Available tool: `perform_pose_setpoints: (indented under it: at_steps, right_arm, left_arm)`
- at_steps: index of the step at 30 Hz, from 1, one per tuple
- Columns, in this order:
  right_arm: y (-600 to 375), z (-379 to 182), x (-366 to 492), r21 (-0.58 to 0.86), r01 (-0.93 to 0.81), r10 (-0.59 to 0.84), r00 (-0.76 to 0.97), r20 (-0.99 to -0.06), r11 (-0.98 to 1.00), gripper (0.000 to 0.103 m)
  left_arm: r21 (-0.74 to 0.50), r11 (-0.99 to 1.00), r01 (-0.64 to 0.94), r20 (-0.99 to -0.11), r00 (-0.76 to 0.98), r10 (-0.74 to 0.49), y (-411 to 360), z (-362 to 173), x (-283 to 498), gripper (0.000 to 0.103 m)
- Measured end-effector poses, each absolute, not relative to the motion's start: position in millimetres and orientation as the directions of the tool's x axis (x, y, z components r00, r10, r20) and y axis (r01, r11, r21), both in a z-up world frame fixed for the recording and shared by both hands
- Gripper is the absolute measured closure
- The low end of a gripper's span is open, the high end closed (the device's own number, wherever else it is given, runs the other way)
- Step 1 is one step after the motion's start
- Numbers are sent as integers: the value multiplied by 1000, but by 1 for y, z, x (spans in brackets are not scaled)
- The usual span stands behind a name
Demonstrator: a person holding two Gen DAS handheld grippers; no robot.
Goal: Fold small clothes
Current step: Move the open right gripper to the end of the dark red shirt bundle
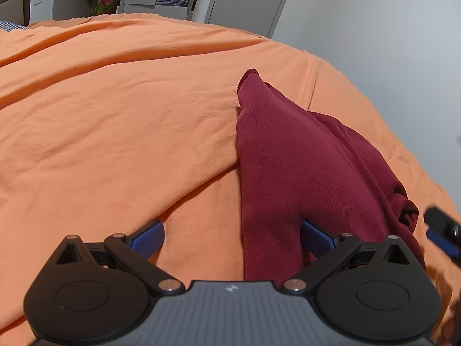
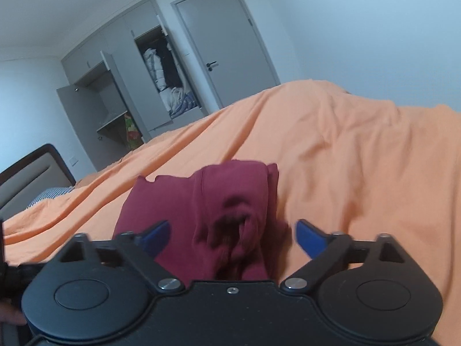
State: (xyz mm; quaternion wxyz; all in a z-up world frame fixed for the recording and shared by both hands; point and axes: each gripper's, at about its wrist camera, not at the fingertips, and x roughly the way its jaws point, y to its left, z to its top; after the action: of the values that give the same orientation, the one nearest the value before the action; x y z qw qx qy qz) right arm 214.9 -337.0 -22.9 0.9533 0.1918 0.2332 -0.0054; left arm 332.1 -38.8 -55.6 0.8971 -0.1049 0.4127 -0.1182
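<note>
A dark red garment (image 1: 296,167) lies in a long folded strip on the orange bedspread (image 1: 115,115). My left gripper (image 1: 232,238) is open, its blue fingers (image 1: 148,239) spread wide over the strip's near end; the cloth's left edge runs between them. At the right edge of that view shows part of my right gripper (image 1: 442,230). In the right wrist view the red garment (image 2: 230,201) is bunched and rumpled at its near end. My right gripper (image 2: 232,236) is open, with the bunched cloth lying between its blue fingers (image 2: 312,238).
The orange bedspread (image 2: 345,158) is creased and rises in a ridge beyond the garment. An open wardrobe (image 2: 161,80) with hanging clothes and a closed grey door (image 2: 230,46) stand behind the bed. A headboard (image 2: 31,176) is at far left. The bed's right edge (image 1: 389,132) drops off near the garment.
</note>
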Motion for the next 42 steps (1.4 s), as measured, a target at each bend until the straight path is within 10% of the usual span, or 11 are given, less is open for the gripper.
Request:
perform_pose_setpoints:
  at_steps: [6,16,21,32,42]
  right_arm:
    - [-357,-30,274,399,94,125,863,-490,912,5]
    - [-362,-43,302,399,107,129,843,-522,911,85]
    - [-354,-27,288,292,101,48,885,-463,951,92]
    - [-345,-50,294,150,144,-50,862,-504,978,83]
    - [-327,-37,274,-57,197,-202,881,-427,979,18]
  left_arm:
    - [-266,956,123,-724,629,-283,-41,-54,329,0]
    - [-256,958,129,-731,623,-279,-42,-53,327,0]
    - [-291,944,154,-683,658,-317,-39,-40,320,0]
    - [-251,952,172,-733,608,-303,-46,-59,322,0]
    - [-293,947,128,-652,698,-297,-39,-42,337,0]
